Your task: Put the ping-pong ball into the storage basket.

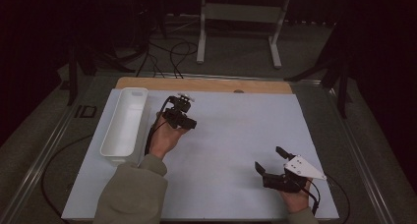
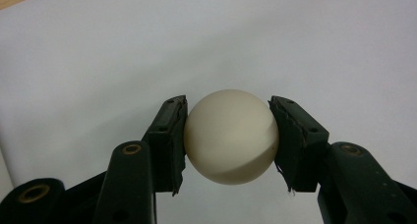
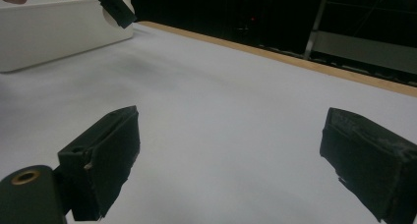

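A: What lay at the far left of the table?

B: A long white bin [image 1: 124, 126] stood lengthwise on the white mat [image 1: 231, 135], near its left edge.

A: And just to its right?

B: The left gripper [image 1: 184, 100], held in the person's left hand [image 1: 164, 138], was just beside the bin's far end. Its jaws were clamped on a white ball [image 2: 231, 136], one pad [image 2: 169, 143] pressing each side. In the high view the ball [image 1: 186, 97] showed at the gripper's tip, near the mat's far edge.

A: The right side?

B: The right gripper [image 1: 269, 159] sat near the mat's front right corner, well apart from the ball. Its jaws stood wide, with bare mat [image 3: 236, 135] between its pads [image 3: 110, 160]. A grey three-cornered plate [image 1: 305, 167] topped it.
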Available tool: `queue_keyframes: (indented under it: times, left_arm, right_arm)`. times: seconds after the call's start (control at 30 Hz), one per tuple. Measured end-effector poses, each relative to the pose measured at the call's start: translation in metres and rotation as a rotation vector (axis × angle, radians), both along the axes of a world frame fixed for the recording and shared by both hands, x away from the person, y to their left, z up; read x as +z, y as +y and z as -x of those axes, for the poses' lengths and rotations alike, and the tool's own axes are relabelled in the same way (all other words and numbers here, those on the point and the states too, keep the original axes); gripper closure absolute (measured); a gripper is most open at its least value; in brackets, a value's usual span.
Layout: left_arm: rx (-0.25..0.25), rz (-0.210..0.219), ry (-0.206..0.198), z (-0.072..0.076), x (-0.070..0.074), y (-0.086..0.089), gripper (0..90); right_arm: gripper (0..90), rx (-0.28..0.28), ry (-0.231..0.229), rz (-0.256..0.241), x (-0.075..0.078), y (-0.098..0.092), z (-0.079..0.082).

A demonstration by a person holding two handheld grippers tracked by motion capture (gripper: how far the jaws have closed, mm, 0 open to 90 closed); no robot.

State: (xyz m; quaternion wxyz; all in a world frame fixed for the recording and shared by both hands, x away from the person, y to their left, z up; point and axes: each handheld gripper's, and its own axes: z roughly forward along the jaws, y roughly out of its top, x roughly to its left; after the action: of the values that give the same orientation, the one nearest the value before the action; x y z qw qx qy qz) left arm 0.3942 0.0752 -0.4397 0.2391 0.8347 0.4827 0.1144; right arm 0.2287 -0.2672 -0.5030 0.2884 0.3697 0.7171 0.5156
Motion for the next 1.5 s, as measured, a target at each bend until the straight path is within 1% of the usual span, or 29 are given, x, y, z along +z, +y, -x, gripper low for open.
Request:
queue_keyframes:
  times: [0.2,0.47,0.5,0.63,0.7,0.93,1.5]
  left_arm:
    - [0.008,0.003,0.003,0.002,0.003,0.000,51.2]
    - [0.022,-0.005,0.008,0.003,0.008,0.004,51.2]
    - [0.019,-0.010,0.010,0.003,0.009,0.004,51.2]
    - [0.016,-0.006,0.015,0.003,0.011,0.005,51.2]
    - [0.018,-0.001,0.014,0.004,0.012,0.006,51.2]
    - [0.009,-0.005,0.002,0.006,0.019,0.009,51.2]
    - [0.012,-0.003,-0.016,0.011,0.027,0.017,51.2]
  right_arm:
    - [7.8,-0.003,0.001,-0.001,0.000,0.000,0.000]
    - [7.8,-0.003,0.001,-0.002,0.000,0.000,0.000]
    - [7.8,-0.002,0.000,-0.001,0.000,0.000,0.000]
    - [7.8,-0.004,0.001,-0.003,0.000,0.000,0.000]
    - [7.8,-0.002,0.001,-0.002,0.000,0.000,-0.001]
    - [7.8,-0.005,0.001,-0.001,0.000,0.000,0.000]
    - [7.8,-0.006,0.000,-0.003,0.000,0.000,0.000]
